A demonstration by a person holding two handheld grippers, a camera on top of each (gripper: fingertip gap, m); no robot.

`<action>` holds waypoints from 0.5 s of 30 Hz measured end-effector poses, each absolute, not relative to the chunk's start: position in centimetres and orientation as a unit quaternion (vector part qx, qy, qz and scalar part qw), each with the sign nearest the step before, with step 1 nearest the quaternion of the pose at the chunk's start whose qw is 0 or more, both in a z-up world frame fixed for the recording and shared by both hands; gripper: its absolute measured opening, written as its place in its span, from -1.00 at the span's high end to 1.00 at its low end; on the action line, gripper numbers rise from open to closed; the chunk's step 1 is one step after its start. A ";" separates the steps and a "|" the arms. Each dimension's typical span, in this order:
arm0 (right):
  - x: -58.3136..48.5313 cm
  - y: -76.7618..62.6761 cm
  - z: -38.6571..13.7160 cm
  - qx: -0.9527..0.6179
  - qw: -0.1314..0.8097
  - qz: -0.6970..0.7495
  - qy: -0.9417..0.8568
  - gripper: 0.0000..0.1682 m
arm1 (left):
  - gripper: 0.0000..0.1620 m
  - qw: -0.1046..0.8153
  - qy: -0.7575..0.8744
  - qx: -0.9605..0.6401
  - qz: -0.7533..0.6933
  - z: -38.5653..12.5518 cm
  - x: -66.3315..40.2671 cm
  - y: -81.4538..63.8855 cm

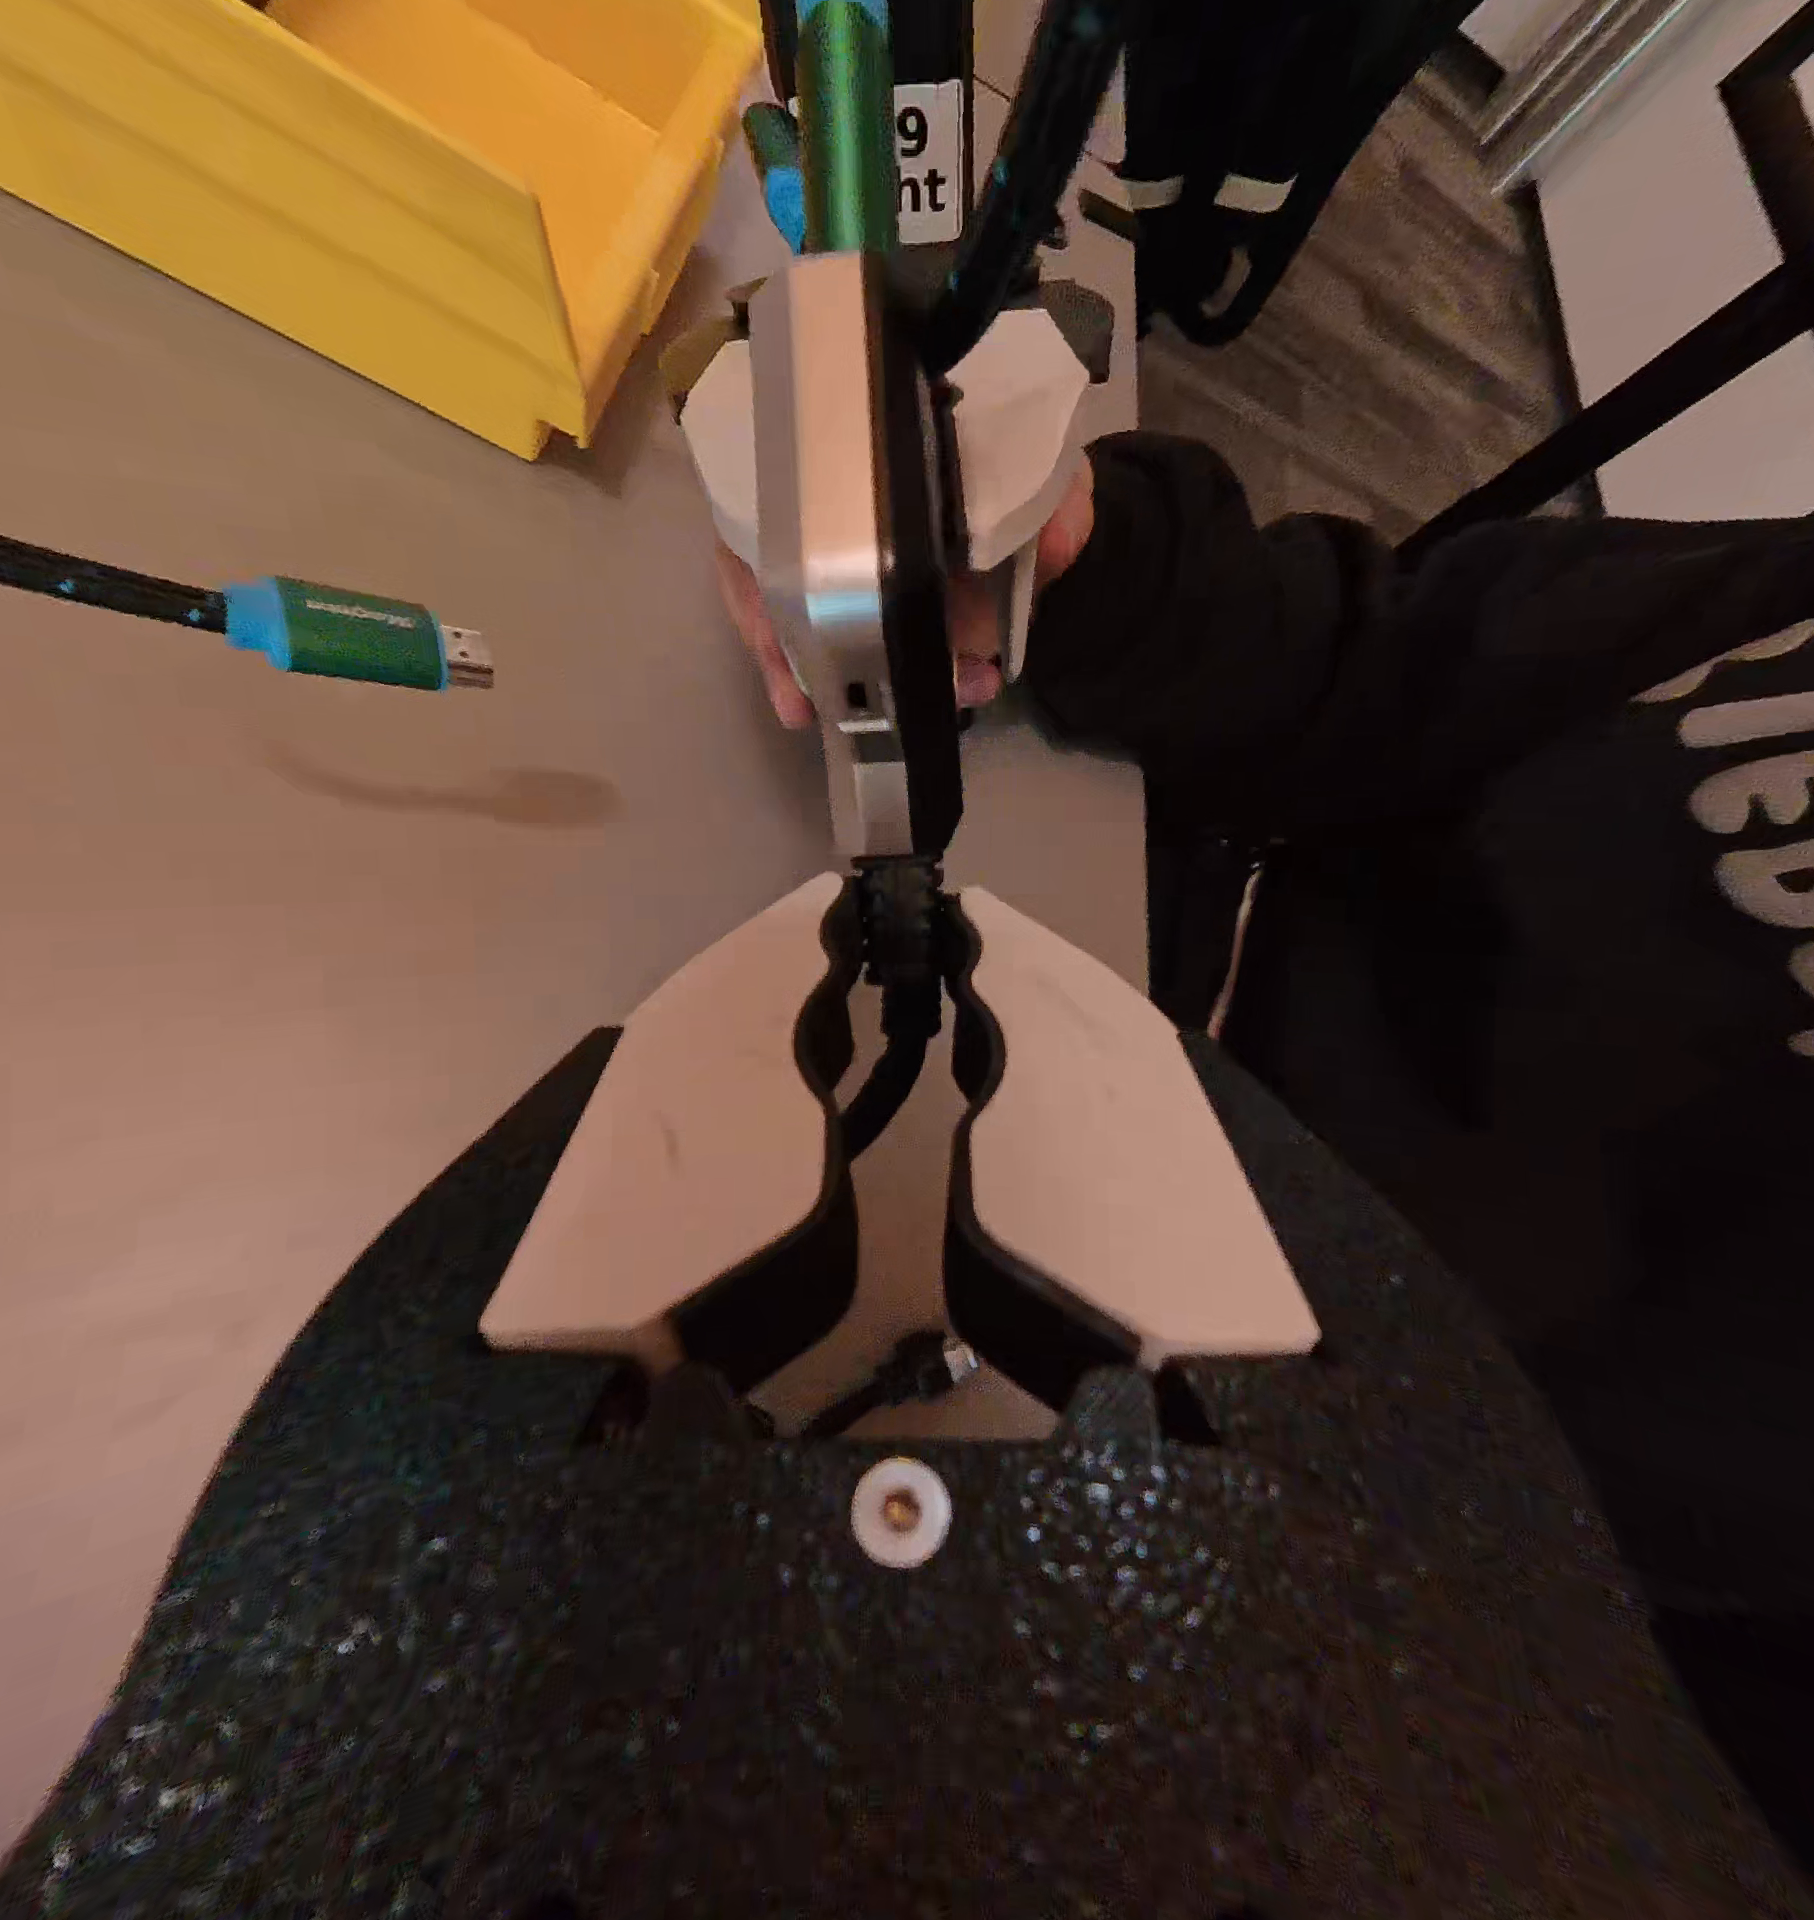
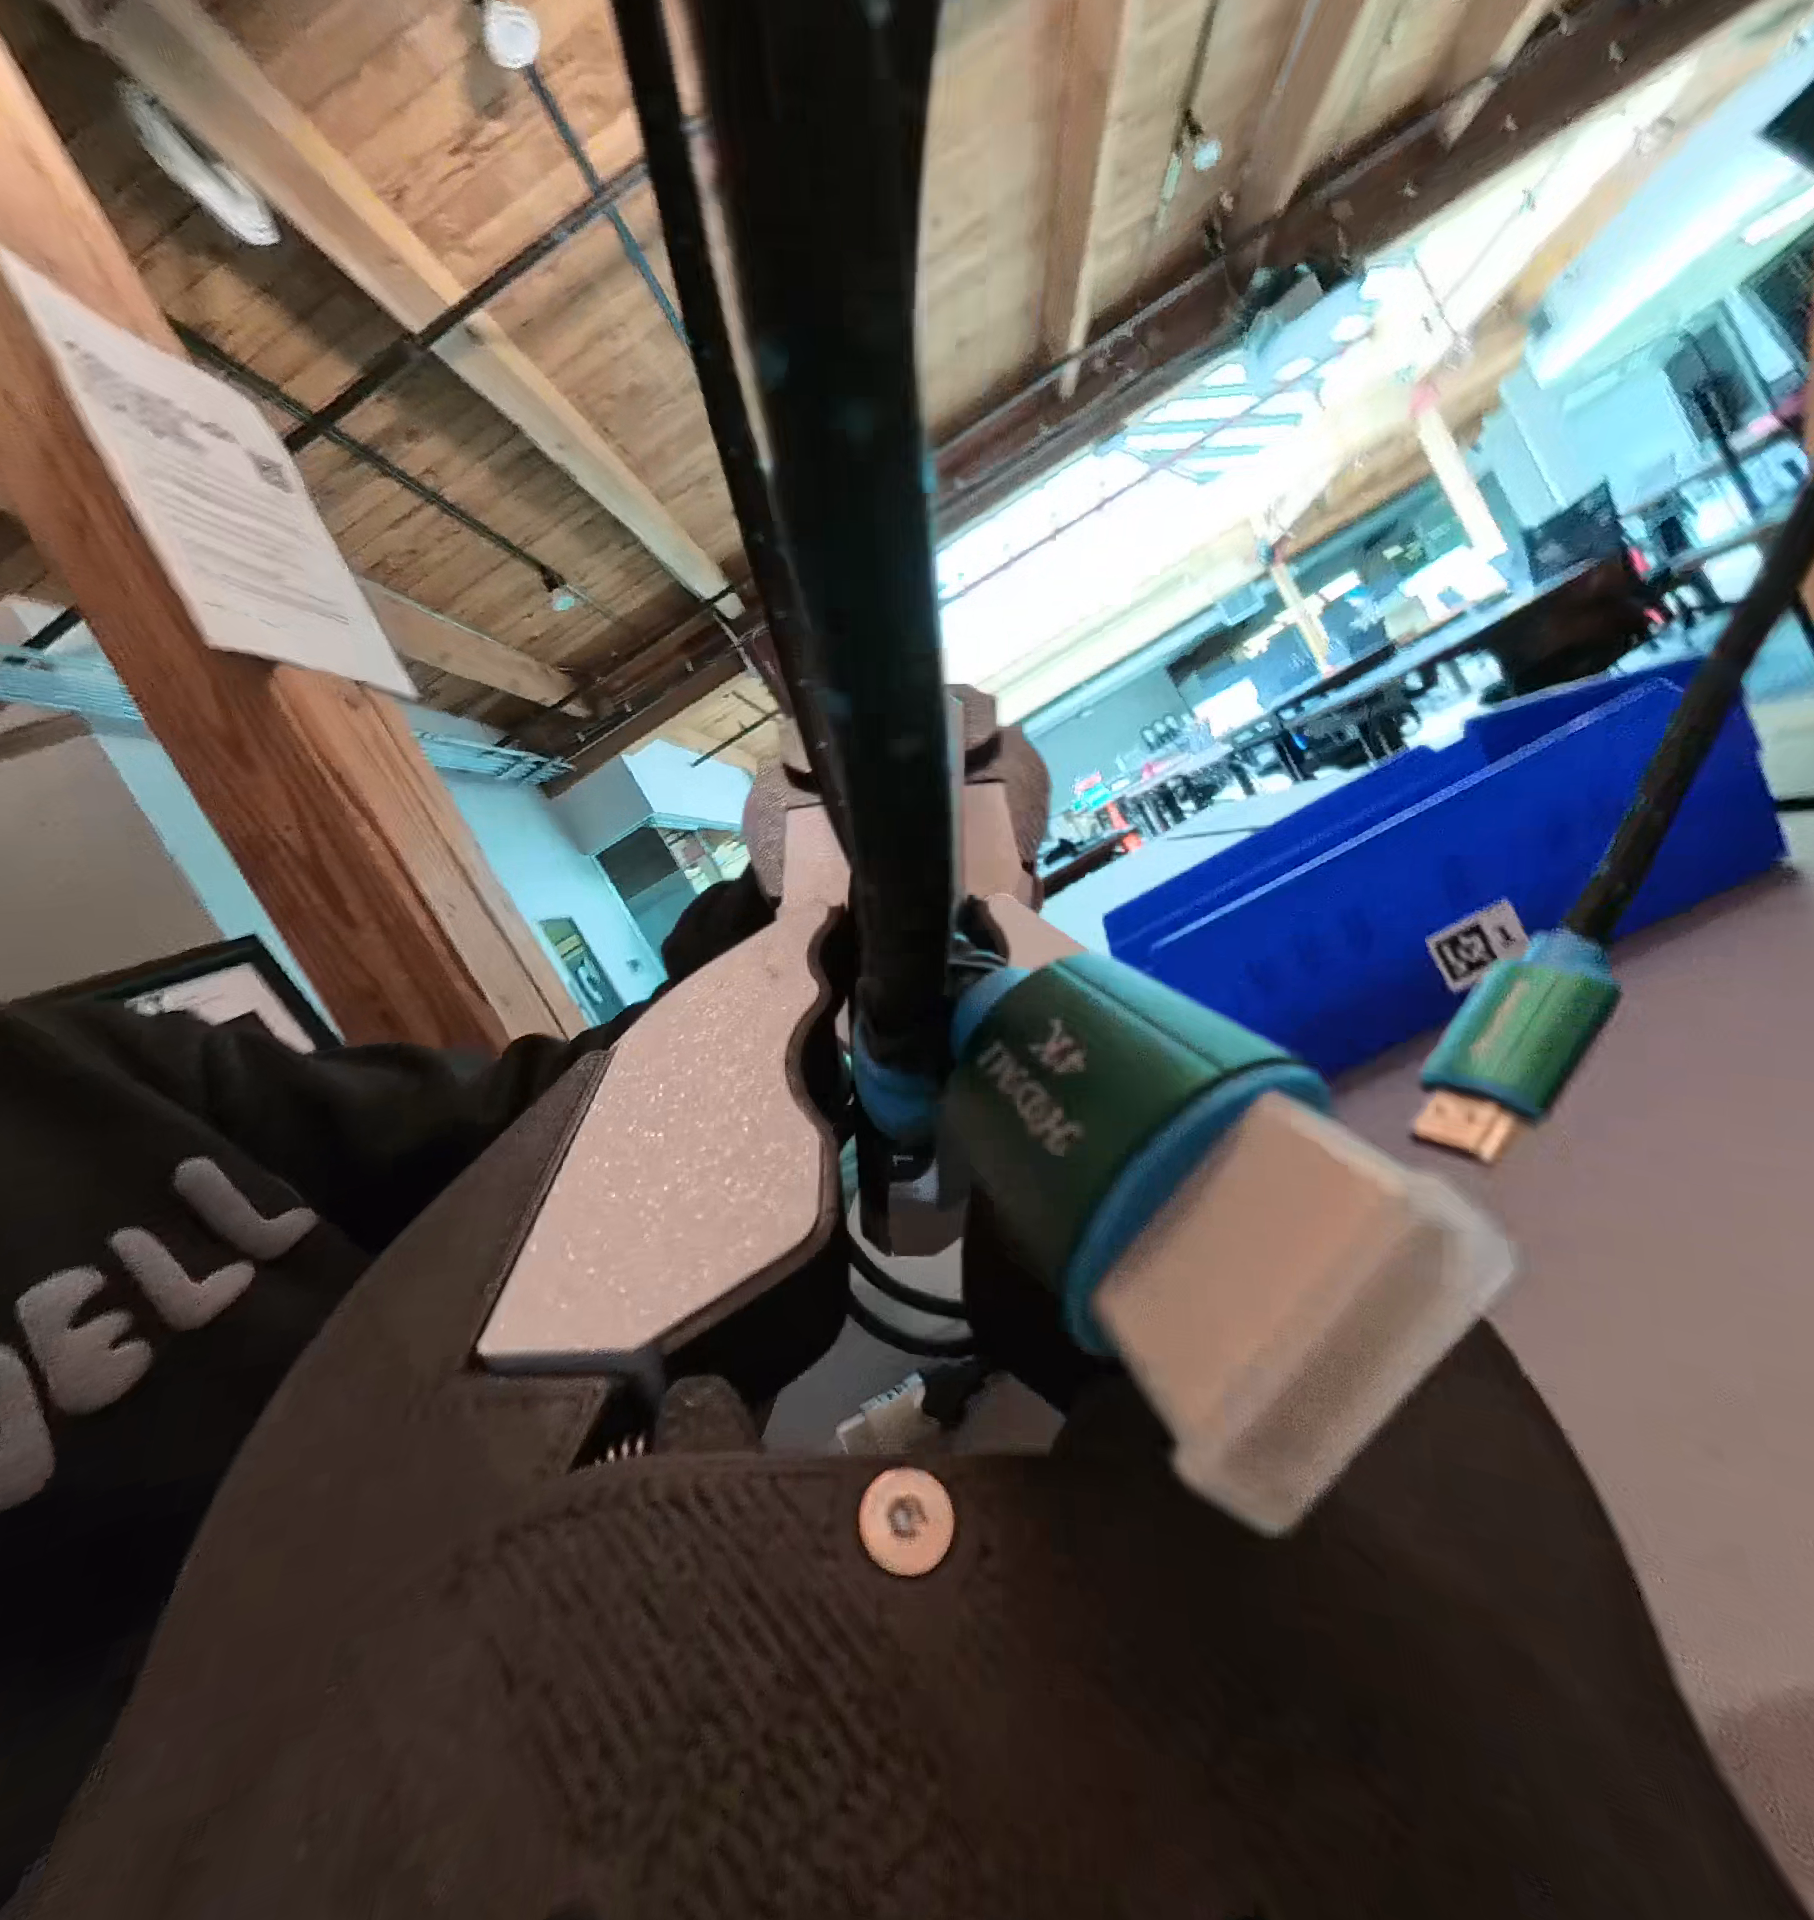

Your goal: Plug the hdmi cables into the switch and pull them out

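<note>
In the left wrist view, my left gripper (image 1: 898, 899) is shut on the ribbed black cable boot (image 1: 898, 925) at the near end of the silver and black switch (image 1: 830, 488). The switch stands on end above the table. My right gripper (image 1: 877, 436) clamps its flat sides higher up. A green HDMI plug (image 1: 843, 125) sits in the switch's far end. A second green and blue plug (image 1: 357, 634) hangs free above the table to the left. In the right wrist view, my right gripper (image 2: 908, 925) holds the switch (image 2: 908, 1195). A capped green plug (image 2: 1142, 1132) hides its right finger.
A yellow bin (image 1: 383, 208) stands at the far left of the tan table (image 1: 207, 935). A blue bin (image 2: 1402, 914) sits on the table in the right wrist view, behind the loose plug (image 2: 1505, 1039). A person in a black top (image 1: 1505, 831) stands at the table's right edge.
</note>
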State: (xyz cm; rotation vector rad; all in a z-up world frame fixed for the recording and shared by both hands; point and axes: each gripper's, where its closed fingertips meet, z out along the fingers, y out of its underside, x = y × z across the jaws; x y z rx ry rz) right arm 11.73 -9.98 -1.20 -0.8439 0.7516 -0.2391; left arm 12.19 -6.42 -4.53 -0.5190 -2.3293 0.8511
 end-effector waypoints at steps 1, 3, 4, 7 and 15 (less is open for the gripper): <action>12.2 -10.4 -1.6 -0.383 0.837 -0.111 0.375 0.75 | 0.81 0.270 -0.877 -0.203 0.341 -4.7 12.9 -6.8; 13.3 -11.1 -2.7 -0.325 0.843 -0.077 0.420 0.74 | 0.76 0.194 -0.874 -0.220 0.388 -4.8 14.5 -7.5; 13.6 -11.4 -3.3 -0.291 0.850 -0.052 0.437 0.74 | 0.71 0.155 -0.875 -0.216 0.404 -4.6 15.2 -7.8; 14.2 -12.2 -4.7 -0.209 0.855 -0.012 0.475 0.75 | 0.57 0.042 -0.911 -0.134 0.387 -3.7 16.9 -6.6; 14.8 -10.5 -5.0 -0.169 0.862 0.072 0.472 0.76 | 0.42 -0.164 -0.772 -0.189 0.585 -3.3 15.0 -4.8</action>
